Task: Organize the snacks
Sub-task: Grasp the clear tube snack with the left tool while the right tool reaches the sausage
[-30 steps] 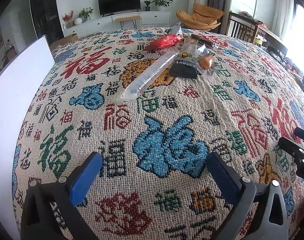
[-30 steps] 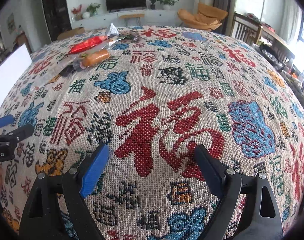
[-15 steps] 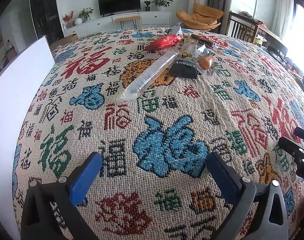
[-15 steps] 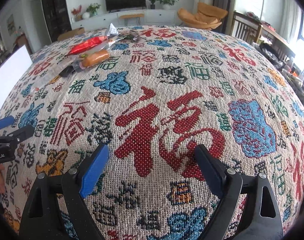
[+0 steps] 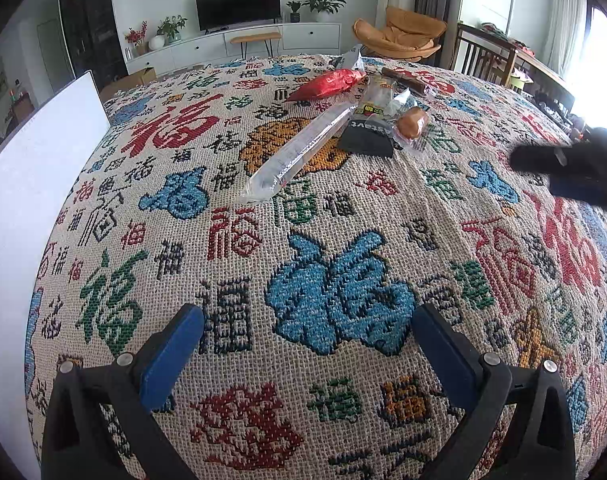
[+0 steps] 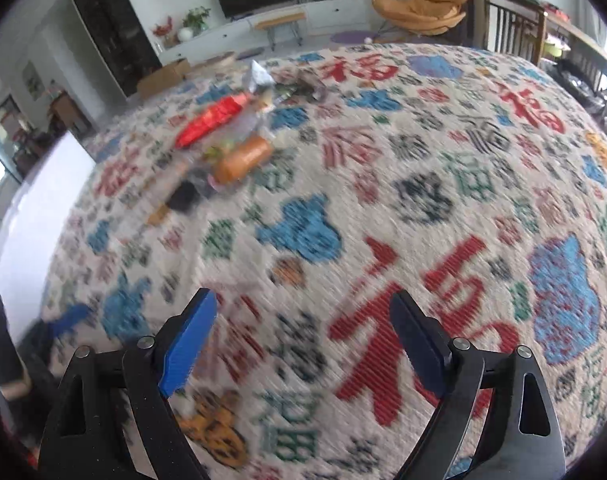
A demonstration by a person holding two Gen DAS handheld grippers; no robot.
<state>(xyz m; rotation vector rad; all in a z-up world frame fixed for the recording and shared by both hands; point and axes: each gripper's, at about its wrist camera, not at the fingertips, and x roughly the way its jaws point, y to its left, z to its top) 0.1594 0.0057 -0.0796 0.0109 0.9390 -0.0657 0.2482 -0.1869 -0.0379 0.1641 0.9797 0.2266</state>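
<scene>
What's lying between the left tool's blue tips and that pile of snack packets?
Nothing but patterned tablecloth. In the left wrist view the stretch from the open left tool up to the long clear packet, the nearest snack, is bare cloth.

A coarse woven cloth [image 5: 323,240] with a rough, matt, knotty weave covers the bench. On it, the red packet [image 5: 329,83] is glossy foil, the long clear wrapper [image 5: 299,152] is shiny crinkled plastic film, and the black packet [image 5: 369,136] looks matt. The left gripper [image 5: 307,344] and right gripper [image 6: 303,340] are matt black plastic with silvery metal screws, their jaws faced with smooth blue pads [image 5: 171,356]. The white board [image 5: 27,184] is smooth and matt.
</scene>
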